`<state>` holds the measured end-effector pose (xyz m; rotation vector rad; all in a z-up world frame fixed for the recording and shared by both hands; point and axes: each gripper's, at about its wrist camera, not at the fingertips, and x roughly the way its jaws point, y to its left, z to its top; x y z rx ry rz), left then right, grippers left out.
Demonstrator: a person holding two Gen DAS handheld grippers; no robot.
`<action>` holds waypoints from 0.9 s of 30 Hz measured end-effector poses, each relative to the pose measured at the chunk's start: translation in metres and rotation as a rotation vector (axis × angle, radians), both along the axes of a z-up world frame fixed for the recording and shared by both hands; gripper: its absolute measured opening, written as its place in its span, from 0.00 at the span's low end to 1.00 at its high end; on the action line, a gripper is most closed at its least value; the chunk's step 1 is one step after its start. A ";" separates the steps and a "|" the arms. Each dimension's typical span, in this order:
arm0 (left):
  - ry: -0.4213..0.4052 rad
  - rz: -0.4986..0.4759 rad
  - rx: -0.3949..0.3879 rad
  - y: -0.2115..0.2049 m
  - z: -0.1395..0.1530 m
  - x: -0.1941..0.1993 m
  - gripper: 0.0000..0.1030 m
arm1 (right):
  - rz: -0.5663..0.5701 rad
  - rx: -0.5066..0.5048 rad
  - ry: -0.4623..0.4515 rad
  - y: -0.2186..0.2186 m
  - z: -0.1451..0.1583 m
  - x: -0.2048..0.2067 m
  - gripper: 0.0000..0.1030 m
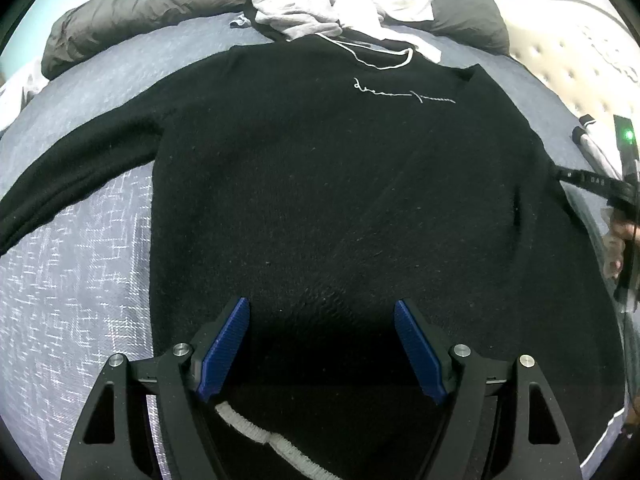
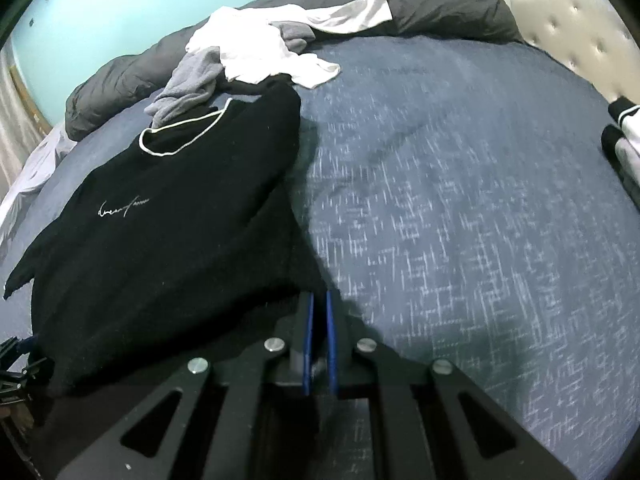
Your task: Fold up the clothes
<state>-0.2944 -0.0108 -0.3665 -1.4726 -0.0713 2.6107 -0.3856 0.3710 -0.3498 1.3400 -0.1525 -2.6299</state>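
Note:
A black sweater with a white script logo lies flat, chest up, on the bed, its left sleeve stretched out to the left. My left gripper hangs open just above the sweater's near hem, with black fabric under the blue pads and nothing pinched. A white ribbed band shows below it. In the right wrist view the sweater lies to the left, and my right gripper is shut on its right-hand edge, with black cloth running in between the pads.
A blue-grey patterned quilt covers the bed. A pile of white and grey clothes lies past the sweater's collar, in front of a rumpled dark grey duvet. A cream tufted headboard and a black-and-white garment are at the right.

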 end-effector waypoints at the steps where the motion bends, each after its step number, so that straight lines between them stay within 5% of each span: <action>1: 0.000 0.001 0.001 0.000 0.000 0.000 0.76 | -0.002 -0.003 -0.002 0.000 -0.001 0.000 0.05; 10: -0.002 0.003 0.005 -0.001 -0.001 -0.002 0.77 | 0.023 -0.070 -0.032 0.009 0.011 0.000 0.07; 15: 0.000 0.004 0.003 0.002 -0.001 0.000 0.78 | -0.023 -0.080 0.036 0.022 0.042 -0.004 0.15; 17: 0.000 0.003 0.002 0.002 0.000 0.000 0.78 | -0.023 -0.089 0.044 0.020 0.052 -0.018 0.33; 27: 0.003 -0.002 -0.004 0.003 -0.001 0.001 0.79 | -0.014 -0.116 -0.029 -0.014 0.063 -0.116 0.34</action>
